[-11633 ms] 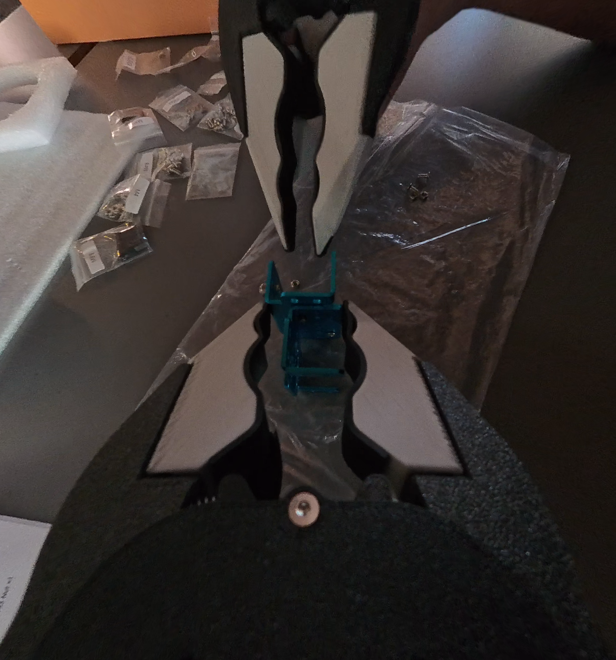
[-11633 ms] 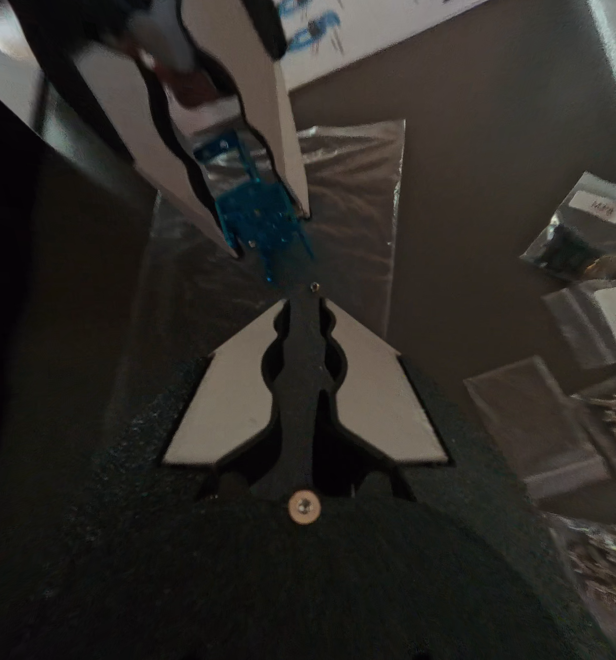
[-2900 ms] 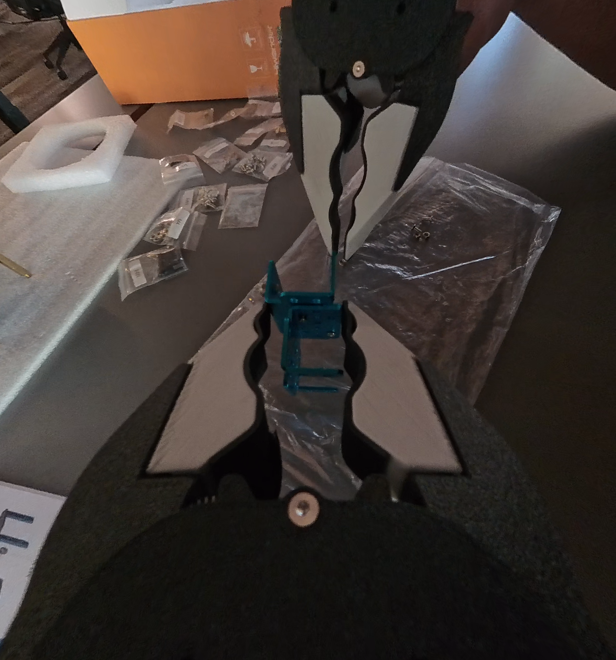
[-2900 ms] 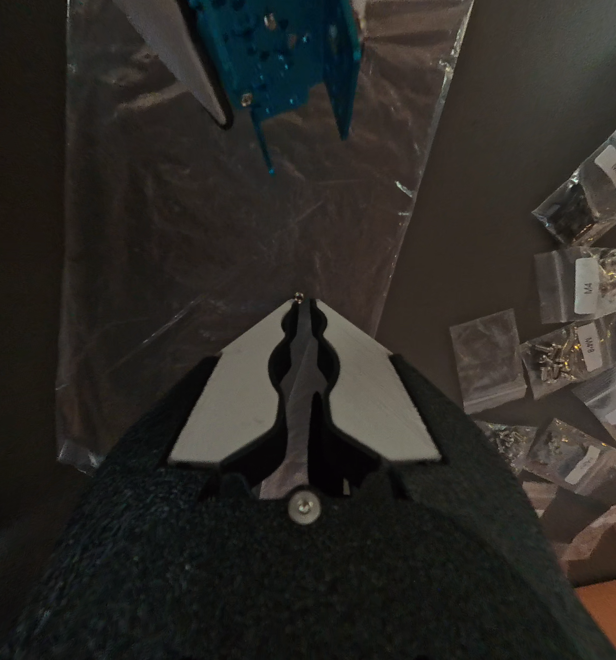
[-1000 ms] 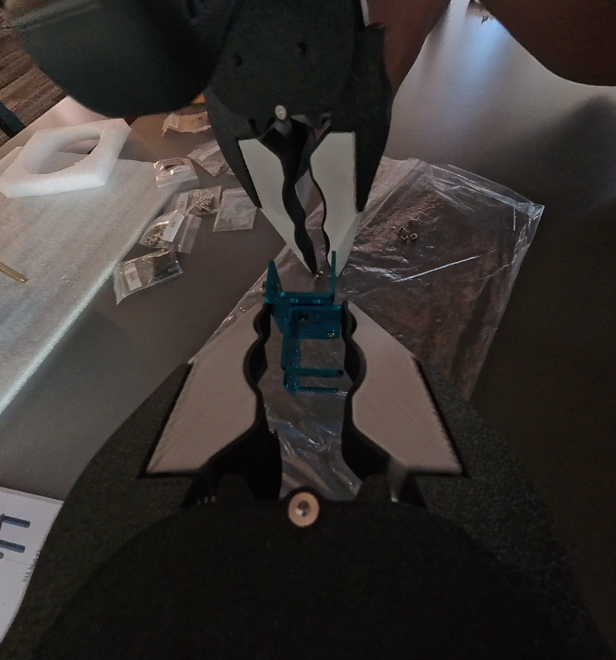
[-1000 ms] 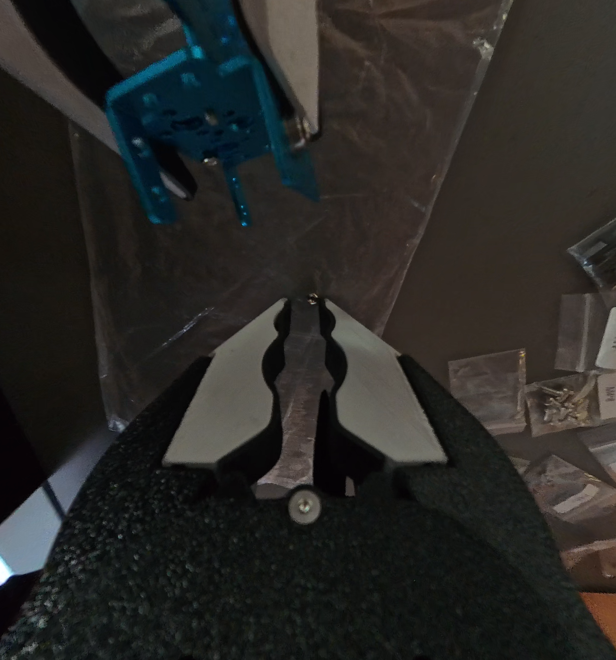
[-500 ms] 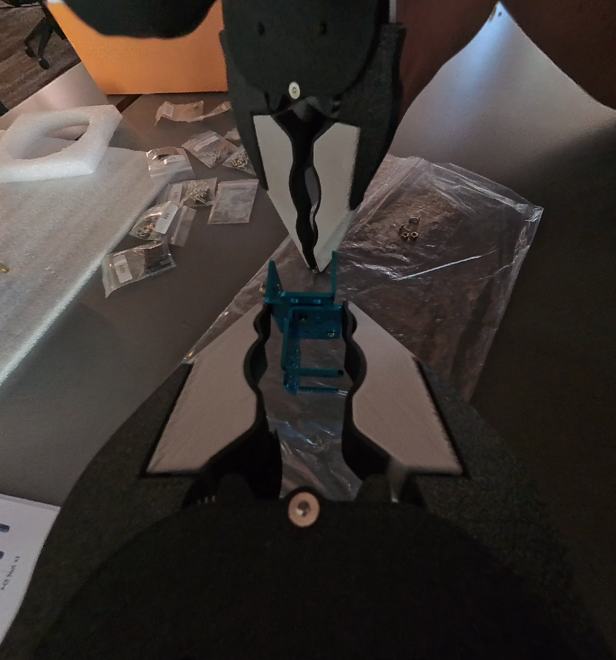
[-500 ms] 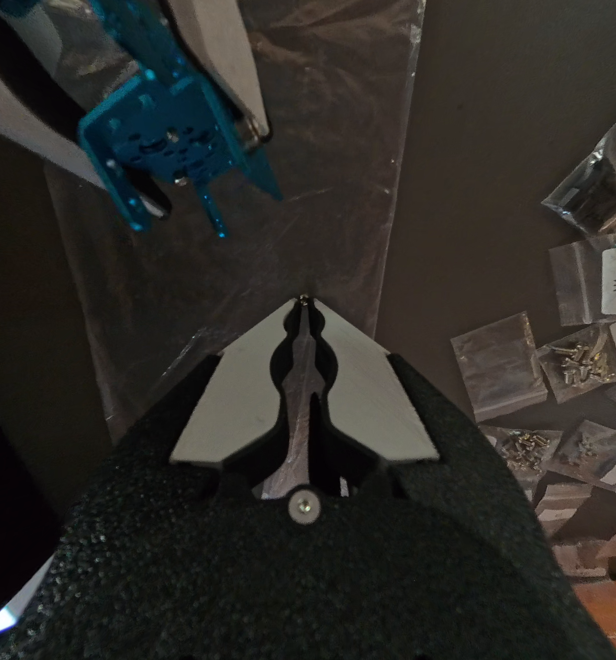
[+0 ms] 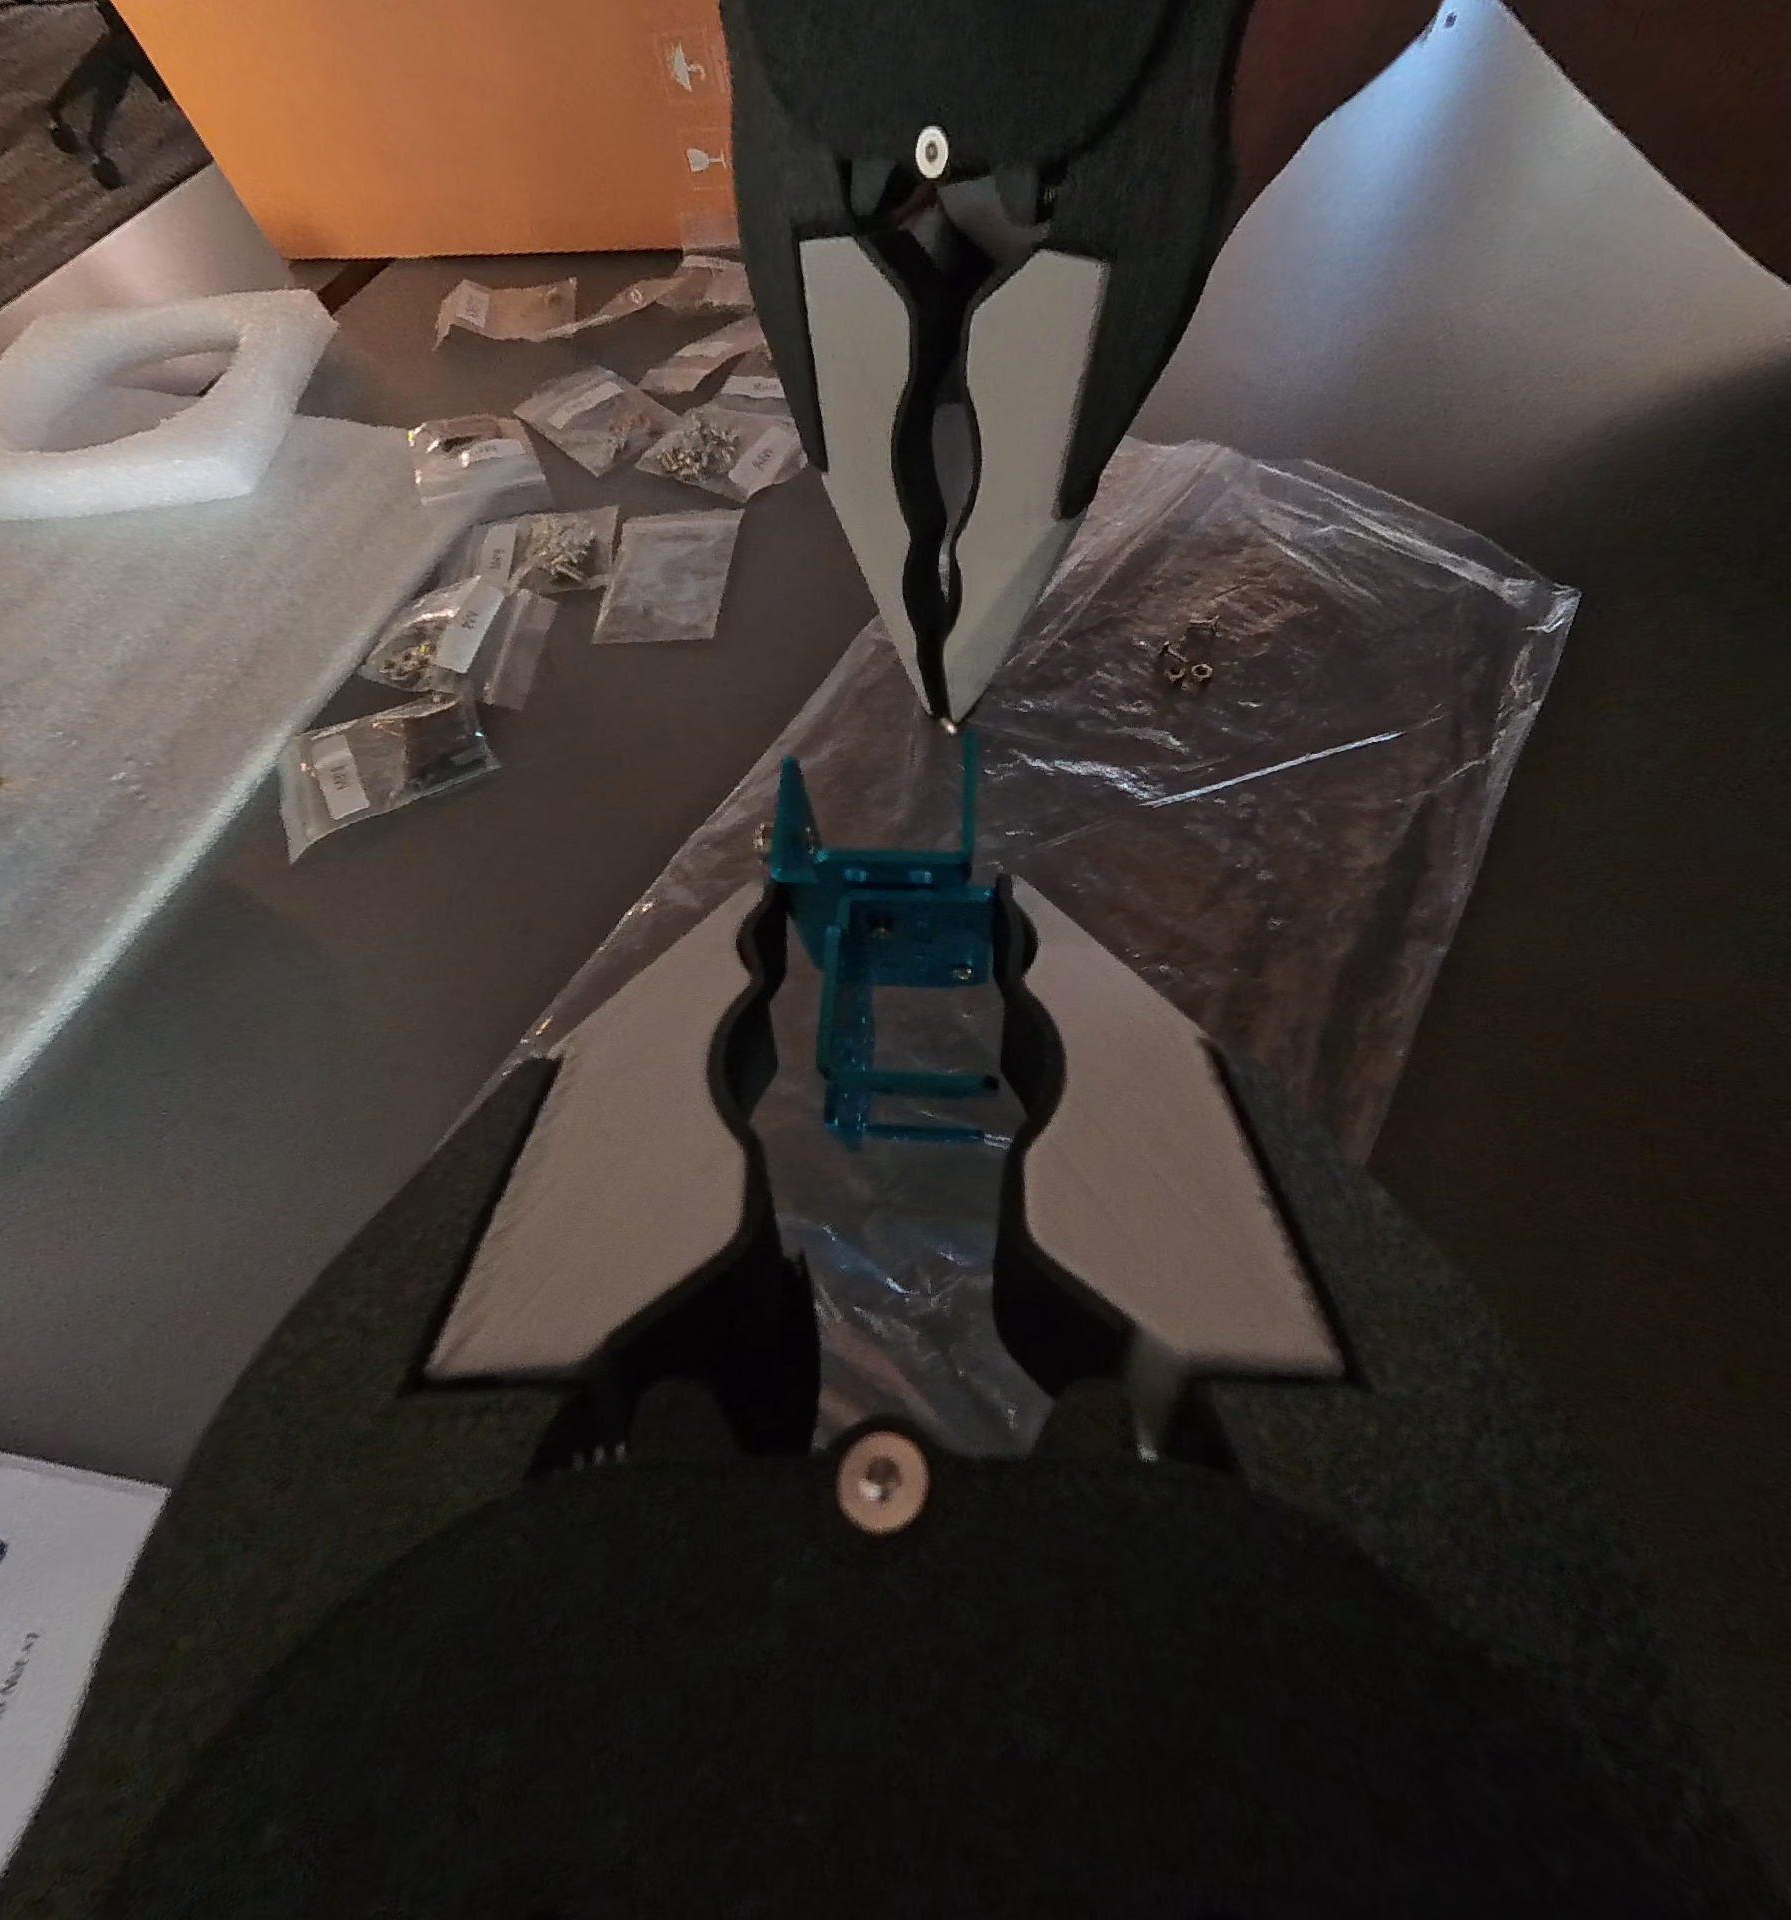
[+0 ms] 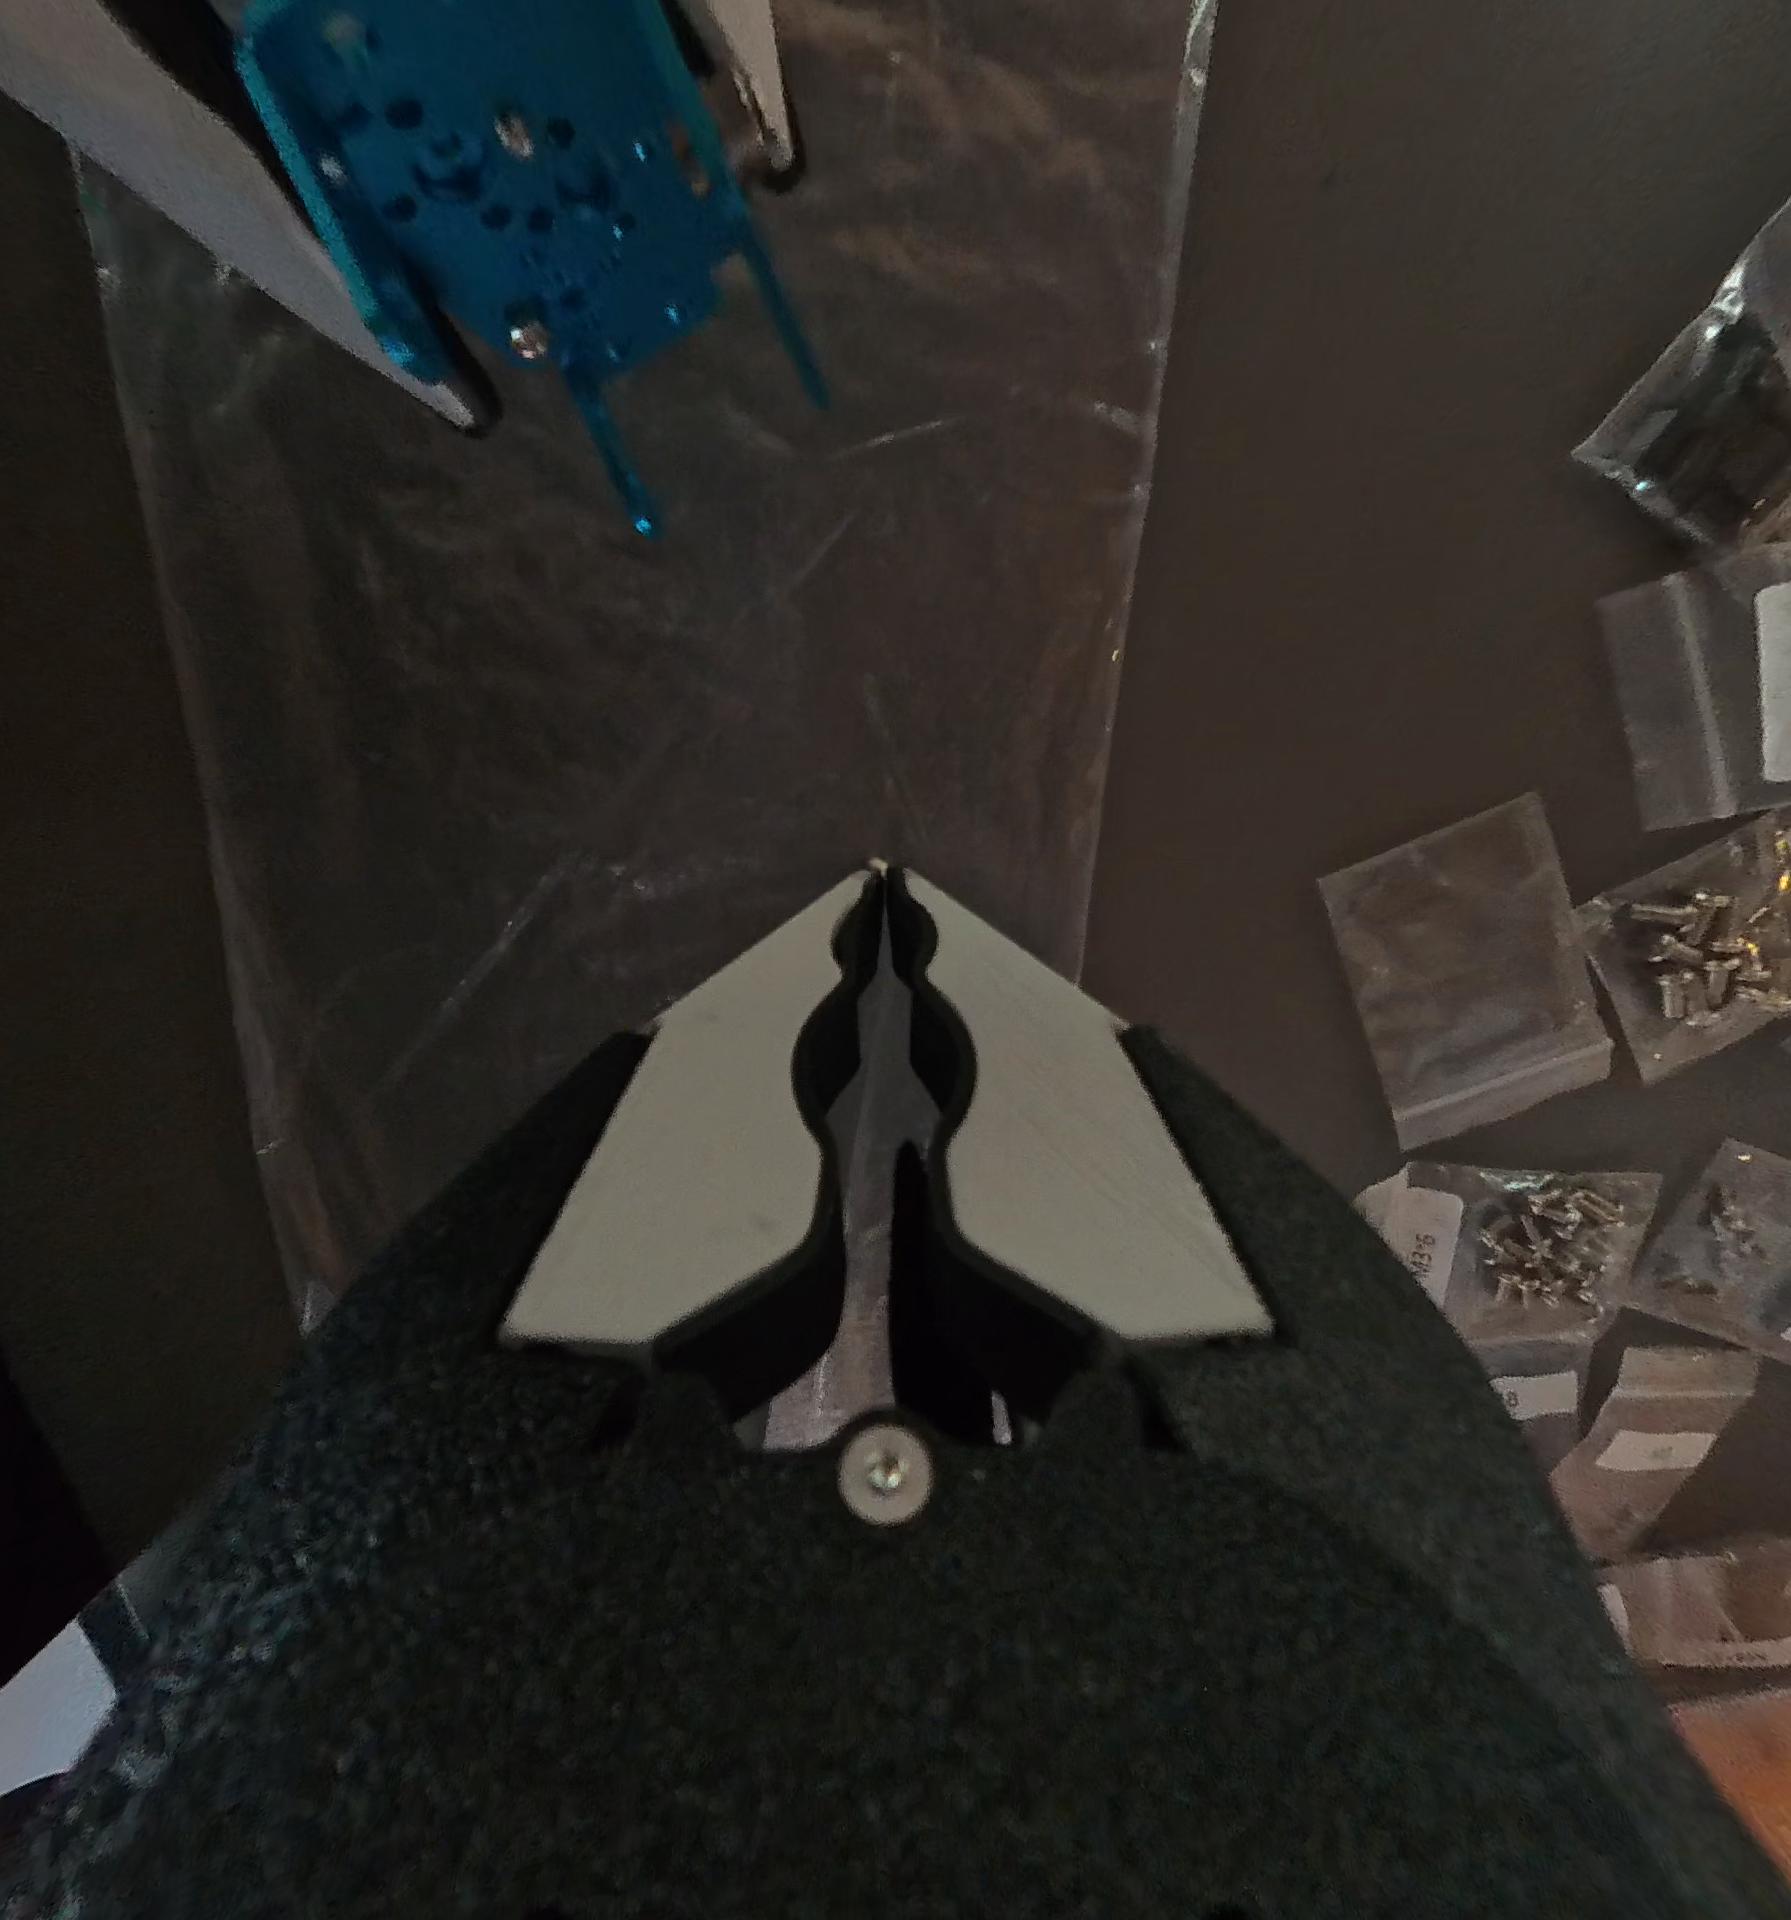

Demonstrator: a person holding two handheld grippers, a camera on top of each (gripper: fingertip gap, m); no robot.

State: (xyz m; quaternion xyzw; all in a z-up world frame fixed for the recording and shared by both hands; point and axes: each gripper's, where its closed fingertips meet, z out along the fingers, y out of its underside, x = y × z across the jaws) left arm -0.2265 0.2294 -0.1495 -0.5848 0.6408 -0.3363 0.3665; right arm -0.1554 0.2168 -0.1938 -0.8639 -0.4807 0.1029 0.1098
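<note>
- Our left gripper (image 9: 886,935) is clamped on a blue metal bracket (image 9: 896,966), which sits between its two fingers with two thin prongs sticking up past the fingertips.
- Our right gripper (image 10: 883,871) is pinched tight on a tiny silver screw (image 10: 877,862) at its very tip.
- In the left wrist view, the right gripper comes down from ahead, and its tip with the screw sits just above the bracket's right-hand prong.
- Under both grippers lies a clear plastic bag (image 9: 1286,748) on the dark table (image 9: 299,987); a few loose nuts (image 9: 1187,665) rest on it, ahead and right of the left gripper.
- Ahead and left of the left gripper lie small hardware bags (image 9: 558,561), white foam sheets (image 9: 122,416) and an orange box (image 9: 434,125).
</note>
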